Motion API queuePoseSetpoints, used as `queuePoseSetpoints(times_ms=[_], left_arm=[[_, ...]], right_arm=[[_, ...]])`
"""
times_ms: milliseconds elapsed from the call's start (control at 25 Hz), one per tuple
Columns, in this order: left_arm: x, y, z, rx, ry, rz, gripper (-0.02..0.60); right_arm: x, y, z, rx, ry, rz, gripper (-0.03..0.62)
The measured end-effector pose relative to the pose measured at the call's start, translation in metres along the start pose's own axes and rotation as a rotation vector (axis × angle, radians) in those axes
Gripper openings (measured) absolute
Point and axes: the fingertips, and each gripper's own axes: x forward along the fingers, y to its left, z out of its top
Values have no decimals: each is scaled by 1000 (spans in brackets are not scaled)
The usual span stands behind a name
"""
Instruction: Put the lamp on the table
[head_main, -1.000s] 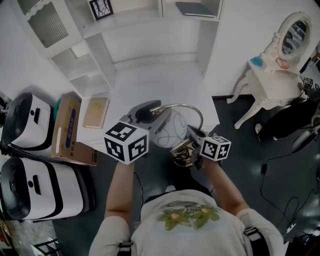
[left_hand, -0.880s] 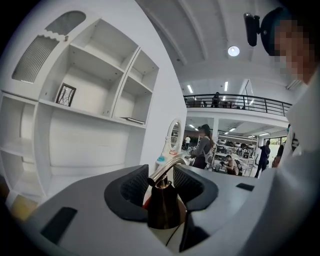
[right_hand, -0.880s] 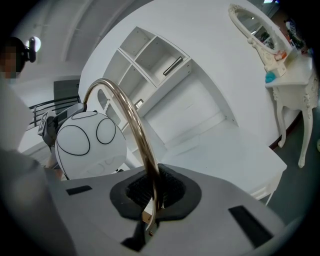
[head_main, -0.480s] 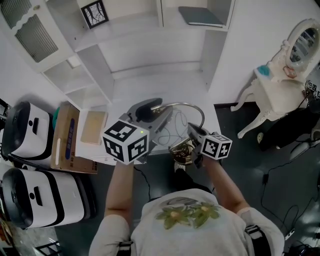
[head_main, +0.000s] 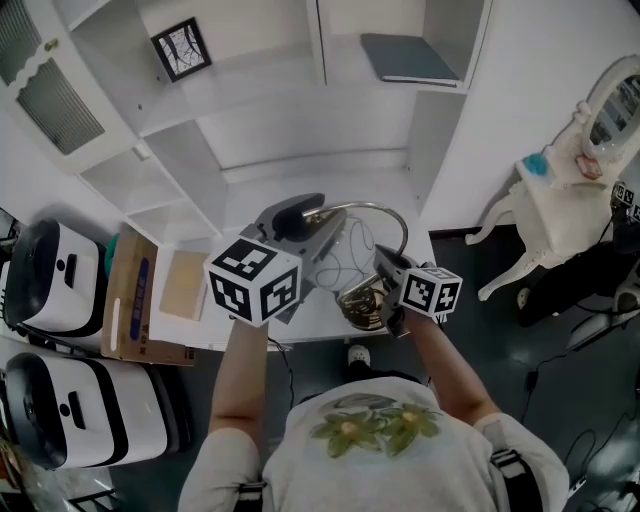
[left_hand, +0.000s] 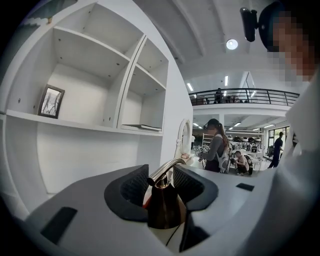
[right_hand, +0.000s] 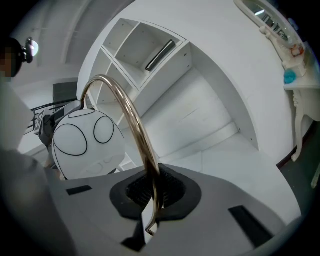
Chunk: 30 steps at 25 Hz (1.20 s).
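Note:
The lamp has a white globe shade (head_main: 343, 256) with a drawn face, a curved brass neck (head_main: 390, 217) and a brass base (head_main: 362, 306). Both grippers hold it above the front part of the white table (head_main: 330, 185). My left gripper (head_main: 298, 217) is shut on the lamp's brass cone (left_hand: 162, 207) beside the shade, the left gripper (left_hand: 161, 186) closing on it from both sides. My right gripper (head_main: 386, 268) is shut on the neck (right_hand: 131, 115) low down, near the base. In the right gripper view the shade (right_hand: 87, 142) hangs to the left of the right gripper (right_hand: 154, 192).
White shelving rises behind the table, with a framed picture (head_main: 180, 48) and a flat book (head_main: 410, 58). A cardboard box (head_main: 135, 295) and two white cases (head_main: 55, 265) stand at the left. A white dressing table (head_main: 570, 195) stands at the right. People stand far off (left_hand: 217, 150).
The view has moved closer to the table. The lamp and both grippers, earlier at the table's front edge over the dark floor, are now over the tabletop. Both grips are unchanged.

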Motion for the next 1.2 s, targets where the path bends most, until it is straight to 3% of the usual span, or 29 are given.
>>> queuePoseSetpoints(times_ms=[600, 1200], left_arm=[[69, 60, 23, 48, -4, 51, 173], [123, 108, 15, 50, 34, 80, 173]], right_arm=[[79, -54, 56, -12, 39, 27, 28], [135, -99, 73, 26, 78, 32, 28]])
